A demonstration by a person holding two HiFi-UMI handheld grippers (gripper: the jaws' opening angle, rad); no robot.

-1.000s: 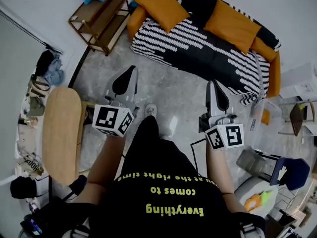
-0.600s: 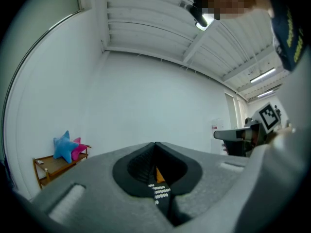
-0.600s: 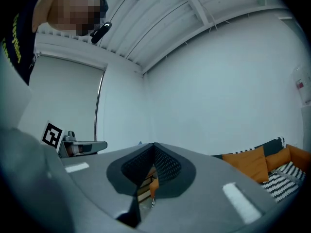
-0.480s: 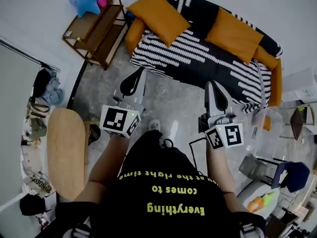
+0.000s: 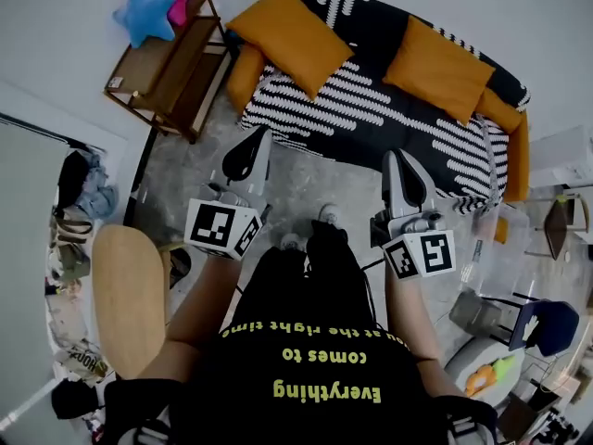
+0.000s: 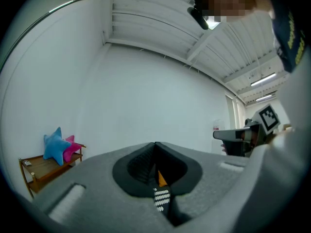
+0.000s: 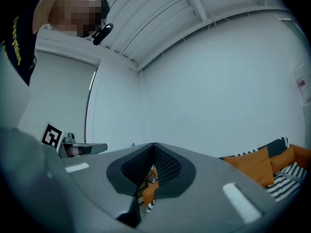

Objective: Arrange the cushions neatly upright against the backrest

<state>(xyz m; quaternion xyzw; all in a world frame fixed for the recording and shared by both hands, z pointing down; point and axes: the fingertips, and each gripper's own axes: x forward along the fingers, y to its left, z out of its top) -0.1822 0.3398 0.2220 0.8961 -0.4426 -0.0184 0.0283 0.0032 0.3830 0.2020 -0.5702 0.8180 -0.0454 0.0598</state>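
Note:
A black-and-white striped sofa (image 5: 389,119) with orange armrests stands ahead of me on the floor. Two orange cushions lean against its backrest, one at the left end (image 5: 290,35) and one right of the middle (image 5: 435,63). My left gripper (image 5: 252,142) is shut and empty, short of the sofa's left front edge. My right gripper (image 5: 398,160) is also shut and empty, just before the seat's front right. In the right gripper view an orange cushion (image 7: 252,165) shows at the right past the closed jaws. In the left gripper view only a sliver of sofa shows between the jaws.
A wooden shelf (image 5: 171,58) left of the sofa carries a blue star toy (image 5: 139,12) and a pink one. An oval wooden table (image 5: 130,295) and clutter lie at my left. Chairs (image 5: 537,327) and a white box (image 5: 565,156) stand at the right.
Both grippers have travelled forward toward the sofa with the person's steps, so the sofa sits nearer their tips. The jaws stayed shut on both.

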